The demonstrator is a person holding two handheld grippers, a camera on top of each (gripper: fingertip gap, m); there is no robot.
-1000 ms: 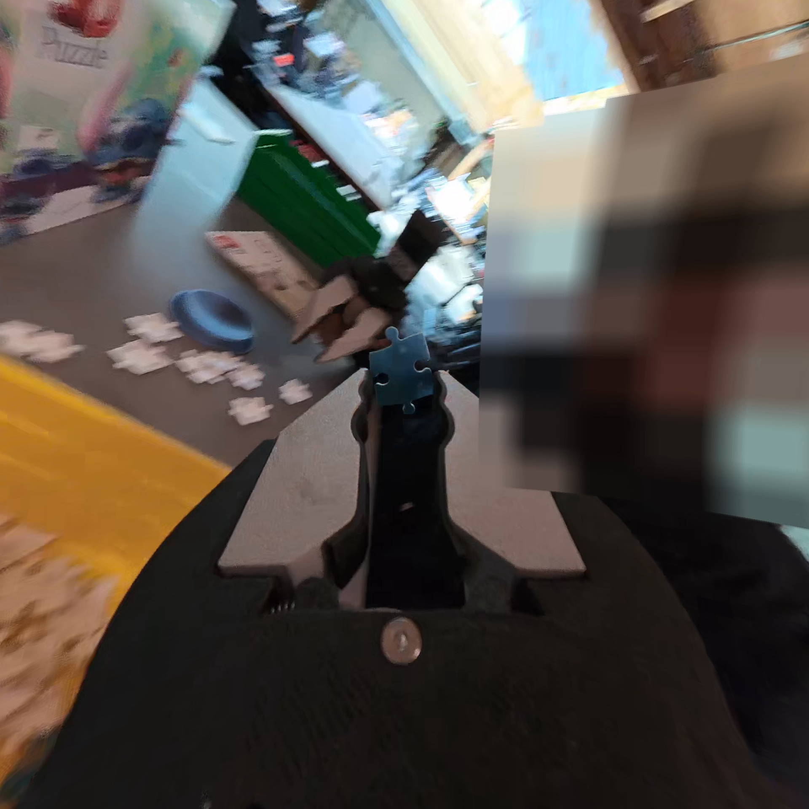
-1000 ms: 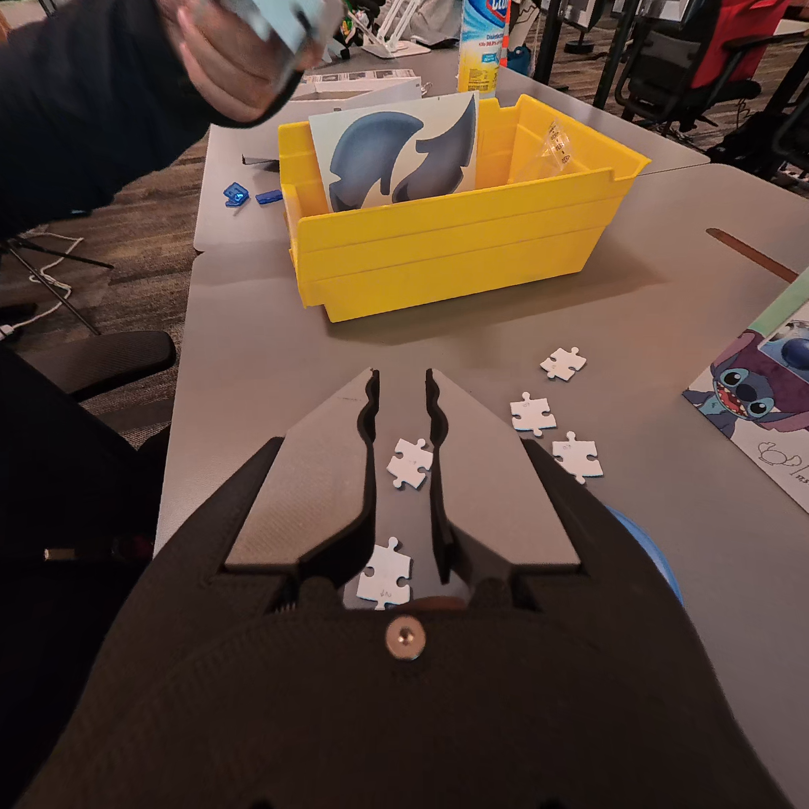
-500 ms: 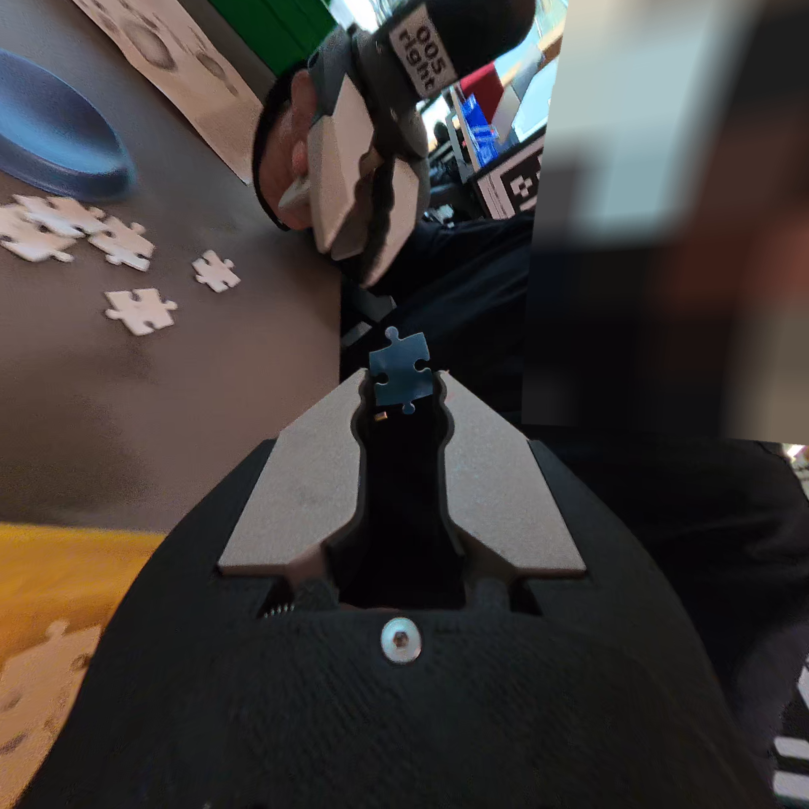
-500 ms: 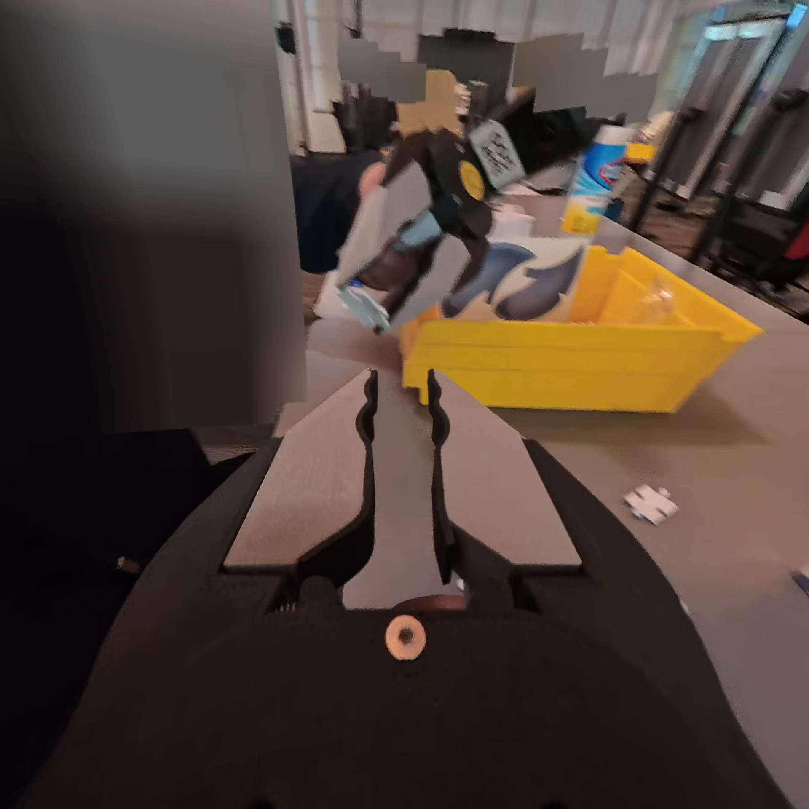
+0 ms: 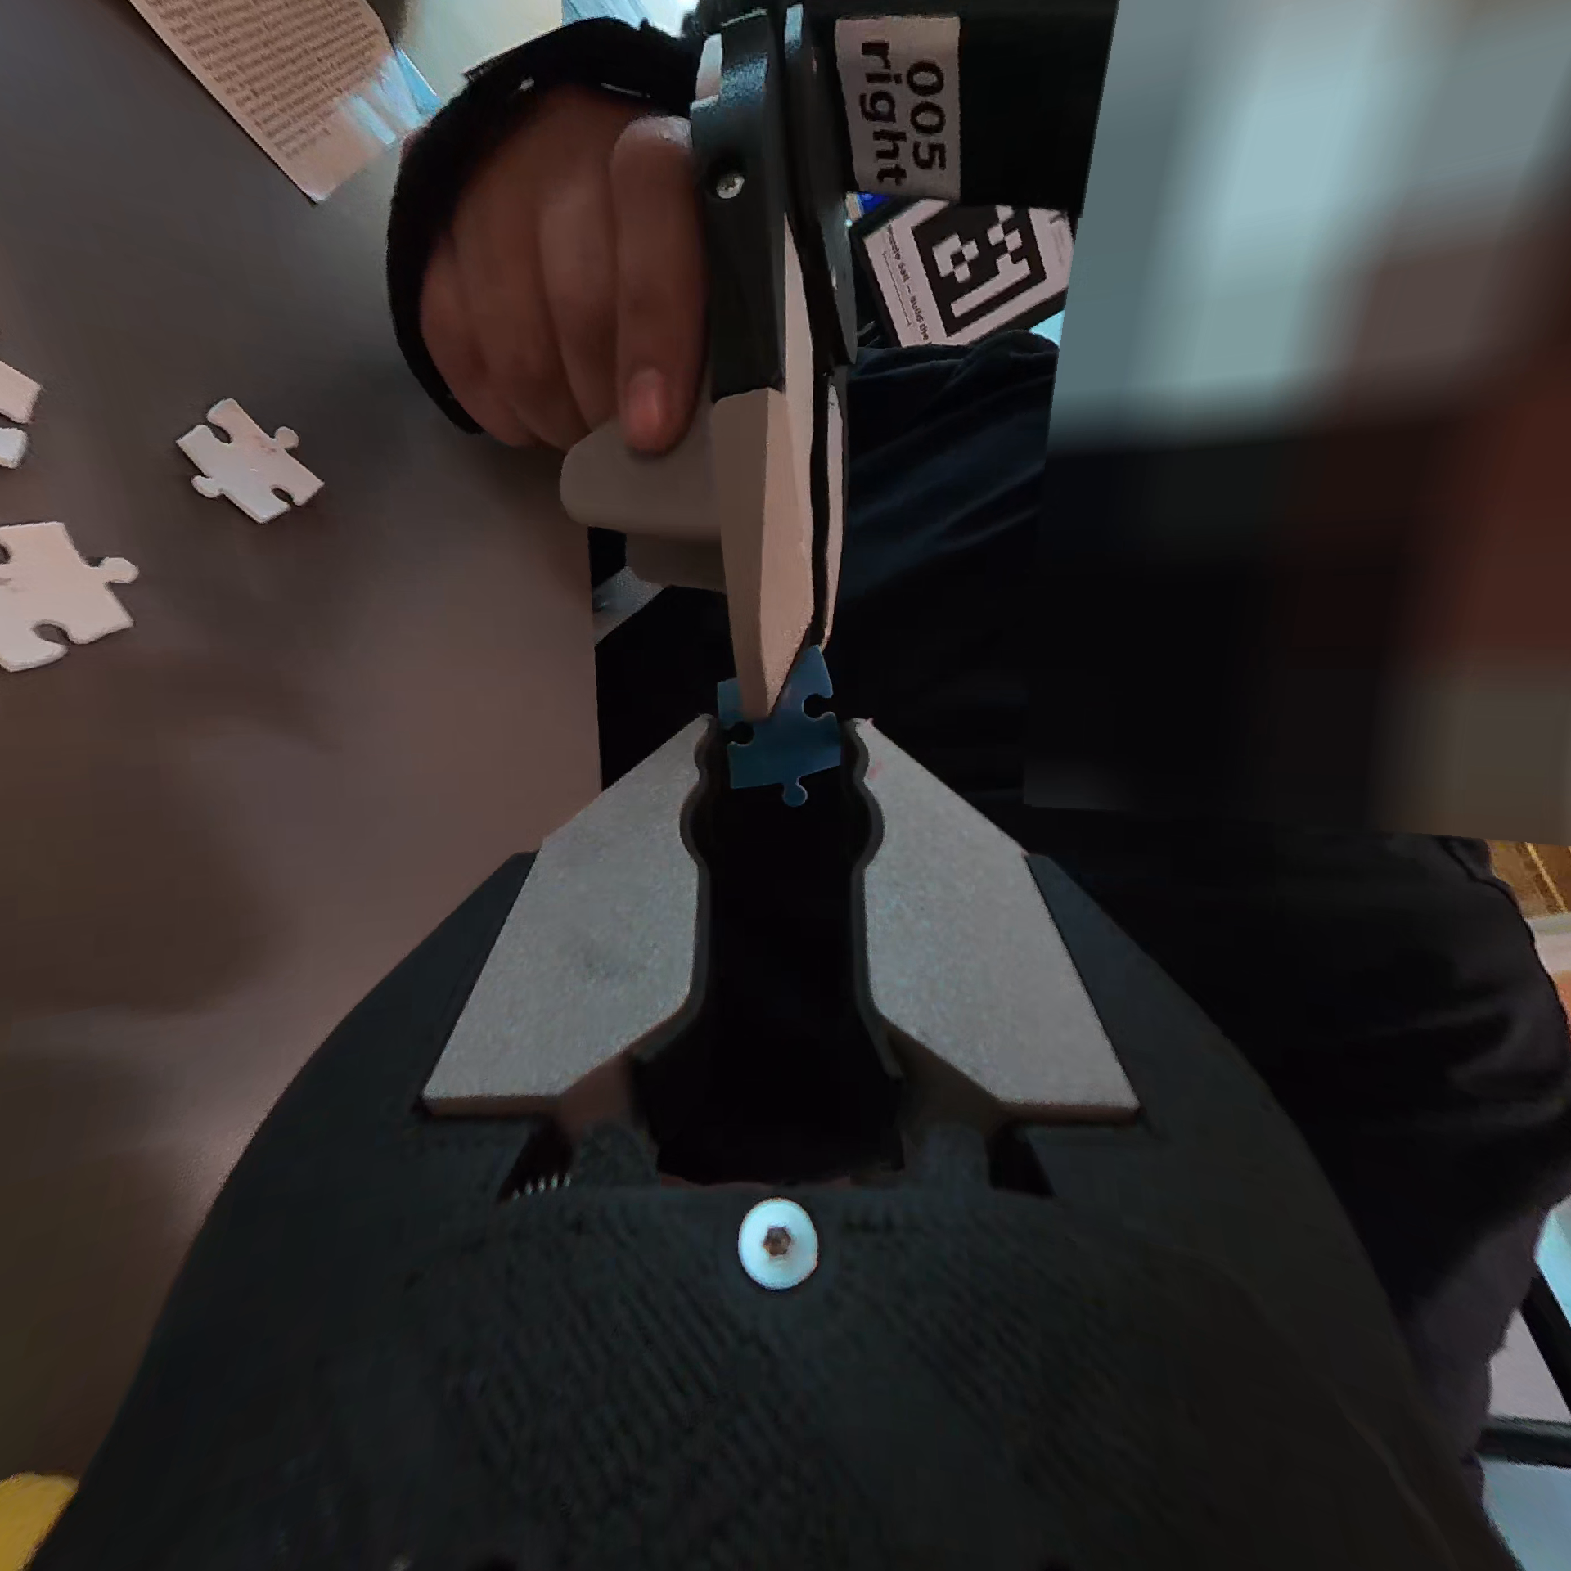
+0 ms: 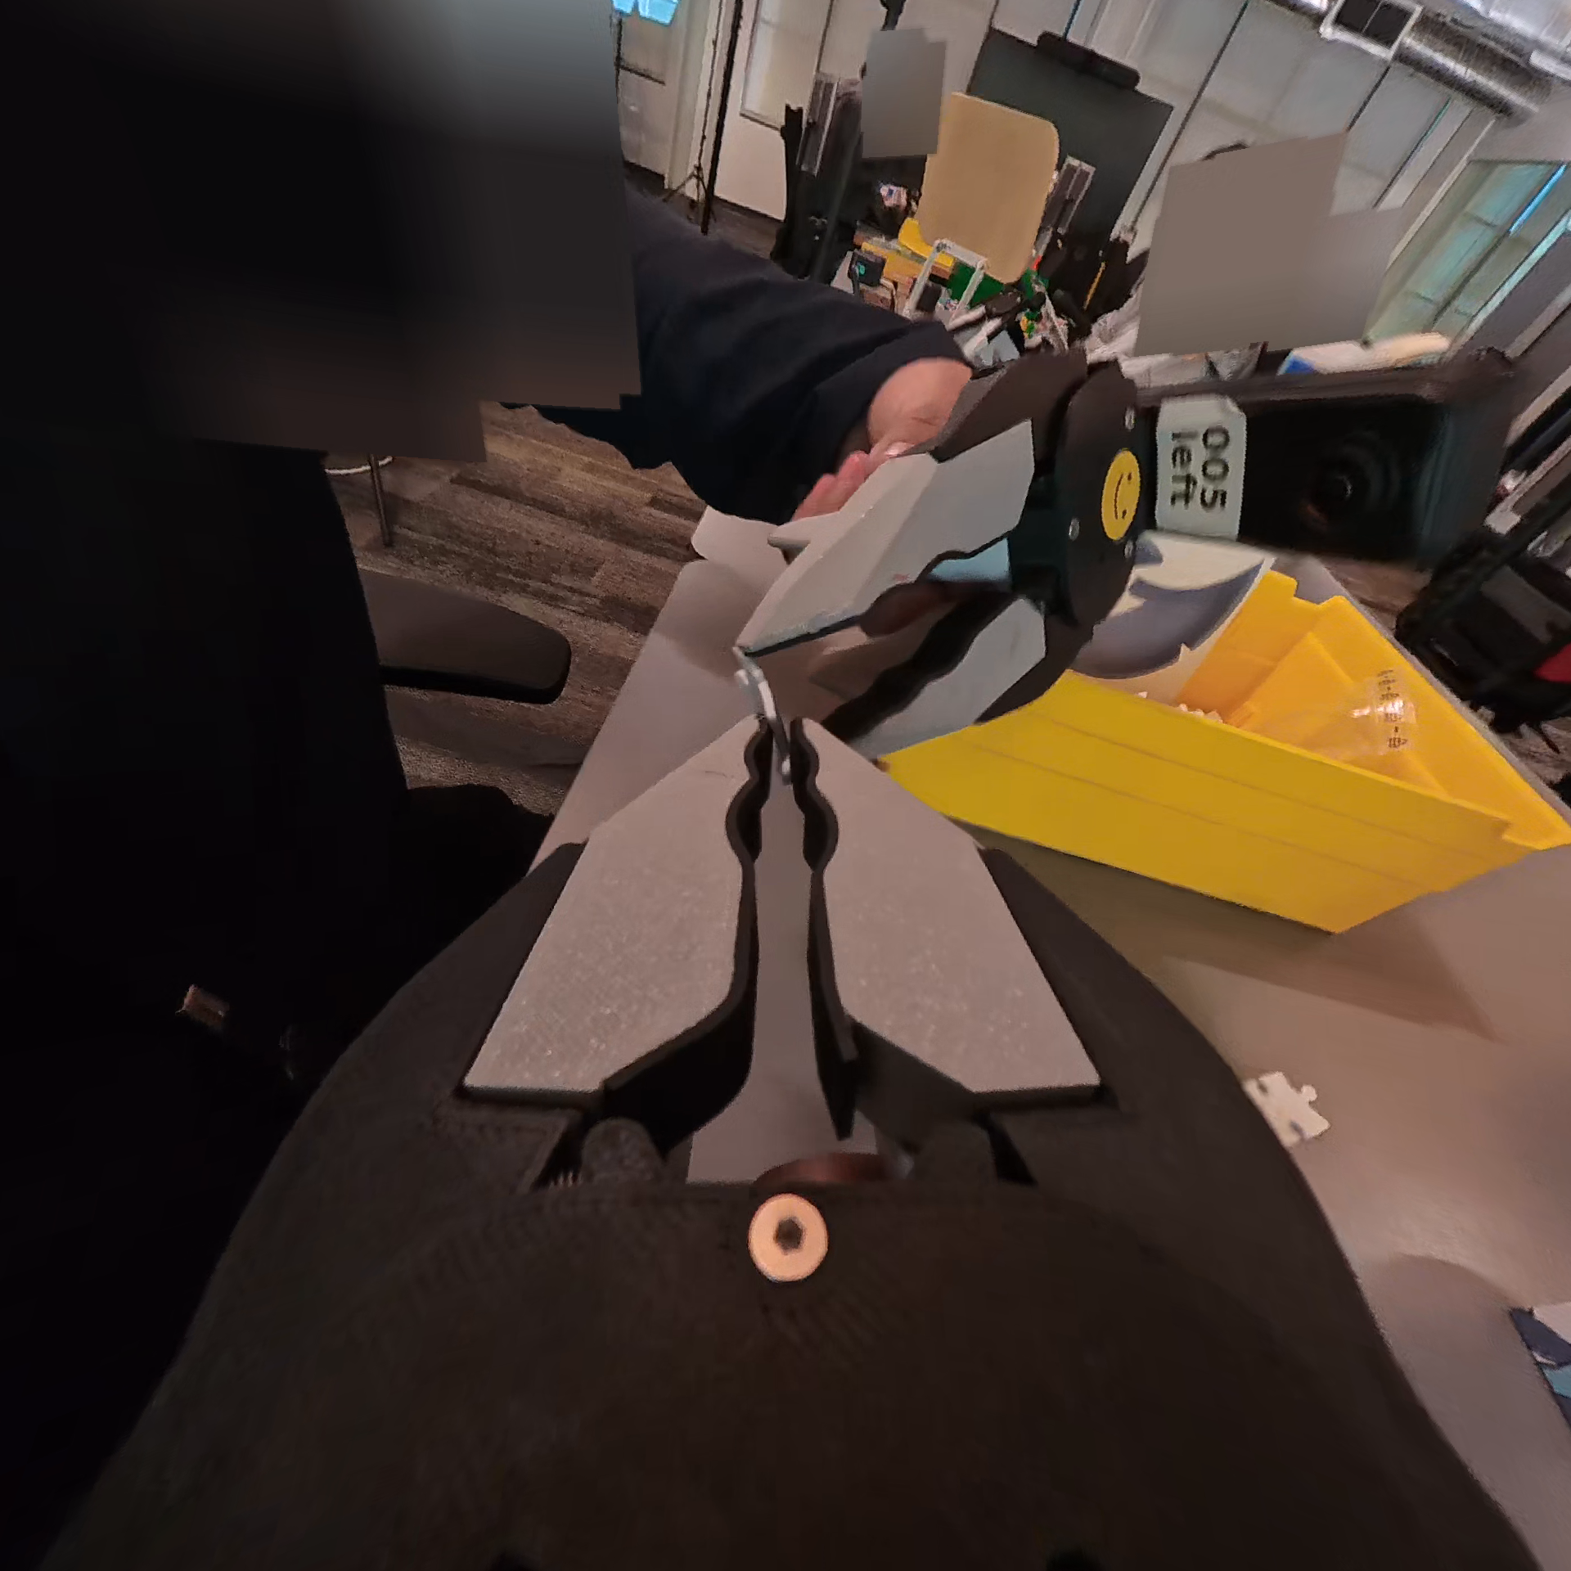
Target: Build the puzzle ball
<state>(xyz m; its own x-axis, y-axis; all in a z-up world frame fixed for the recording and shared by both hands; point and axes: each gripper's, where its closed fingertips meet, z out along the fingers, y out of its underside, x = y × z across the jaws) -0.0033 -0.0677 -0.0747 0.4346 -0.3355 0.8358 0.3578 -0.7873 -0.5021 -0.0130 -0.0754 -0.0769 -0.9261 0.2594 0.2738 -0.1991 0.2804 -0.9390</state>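
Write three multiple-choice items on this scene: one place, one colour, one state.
1. The piece is: A on the table; B on the floor; C at the left hand-held gripper's tips.
2. The bin is: A green; B yellow; C red.
3. The left hand-held gripper is: A wide open; B shut on the piece; C out of view.

Answers: C, the piece sits between its fingertips, off the table; B, the bin's walls are plainly yellow; B, both fingers press the piece's edges.
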